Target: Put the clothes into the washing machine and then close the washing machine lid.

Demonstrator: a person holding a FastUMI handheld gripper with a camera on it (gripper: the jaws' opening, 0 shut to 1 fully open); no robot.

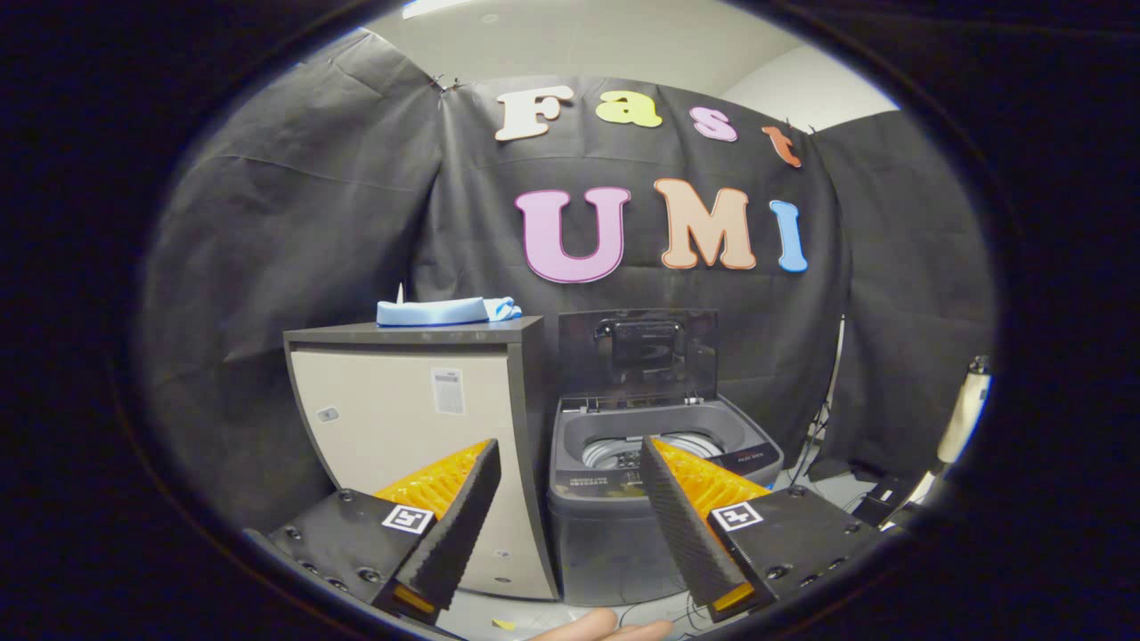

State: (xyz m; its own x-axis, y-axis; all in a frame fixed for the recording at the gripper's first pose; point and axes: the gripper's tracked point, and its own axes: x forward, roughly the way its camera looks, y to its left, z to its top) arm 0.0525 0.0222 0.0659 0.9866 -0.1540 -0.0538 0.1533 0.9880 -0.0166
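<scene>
Black cloth hangs as the booth's wall (338,223) behind everything, with a pale ceiling above it.

Furthest left stands a cabinet (419,418) with a dark top and a light front panel that carries a small sticker. On its top lies a folded light-blue piece of clothing (445,311), well beyond the fingers and higher than them.

Just right of the cabinet, touching or nearly touching its side, sits a small grey top-loading washing machine (623,525). Its lid (638,352) is raised upright against the cloth wall, and the round metal drum (614,452) is open to view below it.

The gripper (570,463) hangs in front of both, its 2 fingers spread wide with nothing between them. The left finger (454,525) overlaps the cabinet's front; the right finger (681,525) overlaps the washer's front and part of the drum opening. Each finger mount bears 1 square black-and-white marker.

Below the fingers, part of a person's hand (597,628) shows at the lower middle.

At the far right, cables and dark objects lie on the floor, and a pale upright object (966,418) stands near the cloth; what it is cannot be told.
</scene>
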